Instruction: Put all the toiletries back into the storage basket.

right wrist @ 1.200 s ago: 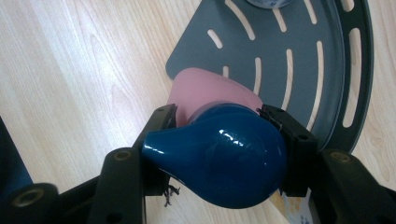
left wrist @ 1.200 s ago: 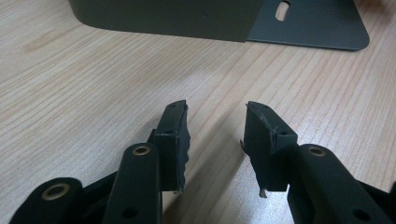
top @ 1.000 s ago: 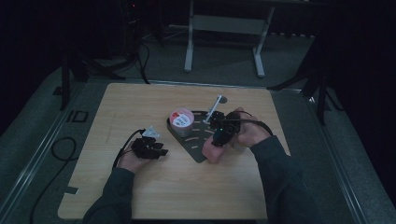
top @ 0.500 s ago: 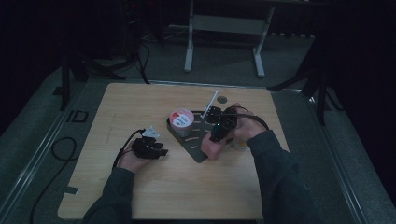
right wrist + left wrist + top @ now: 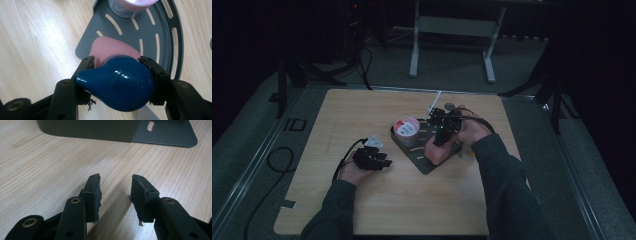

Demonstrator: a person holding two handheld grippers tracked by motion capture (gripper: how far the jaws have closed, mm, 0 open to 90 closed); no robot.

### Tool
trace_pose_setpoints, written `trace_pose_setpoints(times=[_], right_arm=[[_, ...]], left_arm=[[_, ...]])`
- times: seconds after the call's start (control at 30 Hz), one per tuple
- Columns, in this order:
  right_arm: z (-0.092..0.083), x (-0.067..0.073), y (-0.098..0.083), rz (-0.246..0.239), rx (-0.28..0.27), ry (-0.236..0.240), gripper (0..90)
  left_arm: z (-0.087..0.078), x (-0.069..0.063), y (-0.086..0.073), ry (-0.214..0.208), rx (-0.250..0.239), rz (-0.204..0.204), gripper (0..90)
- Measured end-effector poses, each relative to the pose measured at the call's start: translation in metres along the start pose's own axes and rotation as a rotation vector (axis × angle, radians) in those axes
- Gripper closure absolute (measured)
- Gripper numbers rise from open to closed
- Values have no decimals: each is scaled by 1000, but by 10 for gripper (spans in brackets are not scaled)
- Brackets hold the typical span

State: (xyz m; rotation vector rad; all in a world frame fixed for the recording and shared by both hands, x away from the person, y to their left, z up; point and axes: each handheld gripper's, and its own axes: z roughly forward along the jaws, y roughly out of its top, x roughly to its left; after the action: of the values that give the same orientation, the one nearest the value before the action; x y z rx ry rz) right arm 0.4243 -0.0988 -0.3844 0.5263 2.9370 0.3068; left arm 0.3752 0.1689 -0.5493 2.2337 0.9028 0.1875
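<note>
Claw tips of the right claw clamp a glossy blue pear-shaped bulb above a pink piece on the slotted grey tray, near a pink-lidded tub. The left claw rests half-open over bare counter, gripping nothing.

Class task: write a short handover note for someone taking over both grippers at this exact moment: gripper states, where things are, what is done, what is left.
Right gripper: shut on a glossy blue bulb-shaped object, held above the slotted grey tray, over a pink object lying there.
Left gripper: open, holding nothing, low over the wooden table near the tray's edge.
A pink-lidded round container stands on the tray.
Done: blue object is gripped.
Left: probably set it down on the tray, then release; exact spot unclear.
</note>
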Motion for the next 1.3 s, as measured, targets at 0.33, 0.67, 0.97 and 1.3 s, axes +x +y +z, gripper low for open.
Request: trace_pose_setpoints(times=[0.33, 0.67, 0.97, 1.3], right_arm=[[6, -9, 10, 23, 12, -7, 476], [10, -20, 20, 57, 26, -21, 476], [11, -30, 31, 92, 12, -29, 476], [21, -40, 37, 127, 33, -50, 476]], left_arm=[[0, 0, 0, -2, 1, 0, 594], [0, 1, 0, -4, 1, 0, 592], [0, 1, 0, -7, -1, -2, 591], [0, 1, 0, -8, -2, -5, 592]])
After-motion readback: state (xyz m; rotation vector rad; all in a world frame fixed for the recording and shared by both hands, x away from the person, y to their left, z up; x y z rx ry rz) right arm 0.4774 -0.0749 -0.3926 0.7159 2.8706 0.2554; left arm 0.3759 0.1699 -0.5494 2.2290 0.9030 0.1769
